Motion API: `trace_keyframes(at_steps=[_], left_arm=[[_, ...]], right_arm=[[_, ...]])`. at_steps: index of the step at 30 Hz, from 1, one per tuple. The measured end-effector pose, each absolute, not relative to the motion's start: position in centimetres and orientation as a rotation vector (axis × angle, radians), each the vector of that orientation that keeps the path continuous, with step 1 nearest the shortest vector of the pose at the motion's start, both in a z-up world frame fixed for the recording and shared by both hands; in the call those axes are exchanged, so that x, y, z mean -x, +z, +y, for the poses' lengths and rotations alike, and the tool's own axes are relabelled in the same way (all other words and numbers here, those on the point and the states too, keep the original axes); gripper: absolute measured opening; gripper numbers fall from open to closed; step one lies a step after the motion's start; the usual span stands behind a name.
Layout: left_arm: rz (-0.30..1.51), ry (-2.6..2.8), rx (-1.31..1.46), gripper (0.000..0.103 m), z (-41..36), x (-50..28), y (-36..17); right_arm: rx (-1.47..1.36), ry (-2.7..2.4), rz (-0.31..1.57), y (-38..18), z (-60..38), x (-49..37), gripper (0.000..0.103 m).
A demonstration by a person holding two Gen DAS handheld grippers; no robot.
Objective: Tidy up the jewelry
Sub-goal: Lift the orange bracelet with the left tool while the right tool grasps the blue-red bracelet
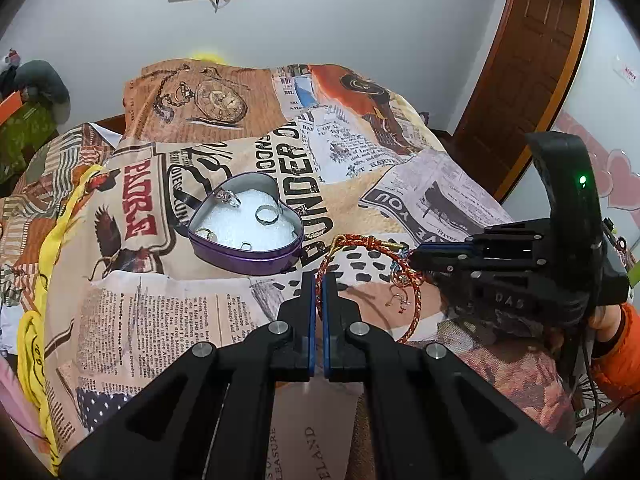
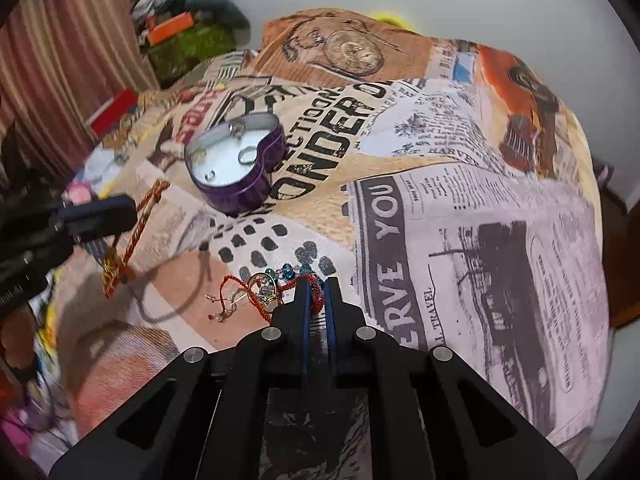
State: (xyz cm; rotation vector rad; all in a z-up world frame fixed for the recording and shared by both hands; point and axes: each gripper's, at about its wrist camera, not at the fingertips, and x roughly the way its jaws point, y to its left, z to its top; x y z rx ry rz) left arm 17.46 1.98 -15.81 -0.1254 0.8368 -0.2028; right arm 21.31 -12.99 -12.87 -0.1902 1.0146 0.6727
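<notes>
A red-and-gold braided bracelet (image 1: pixel 416 292) hangs stretched between both grippers above the printed cloth. My left gripper (image 1: pixel 319 280) is shut on one side of its cord. My right gripper (image 2: pixel 316 286) is shut on the other side, near blue beads (image 2: pixel 296 269) and a gold charm (image 2: pixel 264 292); it shows in the left wrist view (image 1: pixel 416 258) at the right. The left gripper shows in the right wrist view (image 2: pixel 128 212) holding the braided cord (image 2: pixel 144 216). A purple heart-shaped tin (image 1: pixel 248 252), open, lined white, holds several silver rings (image 1: pixel 266 214) just beyond the bracelet.
A cloth printed with newspaper and pocket-watch pictures (image 1: pixel 224 100) covers the raised surface. Yellow fabric (image 1: pixel 36 320) lies along its left edge. A wooden door (image 1: pixel 532 72) stands at the back right. Clutter and a striped curtain (image 2: pixel 60 48) are at the left.
</notes>
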Motion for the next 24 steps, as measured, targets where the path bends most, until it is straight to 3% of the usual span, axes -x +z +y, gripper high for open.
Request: trace_keyframes(at_steps=[24], left_arm=[[0.714,-0.17,0.096,0.001,3.2,-16.8,-11.1]], right_arm=[[0.079,0.691,0.751,-2.9,-12.7,-20.0,0.006]])
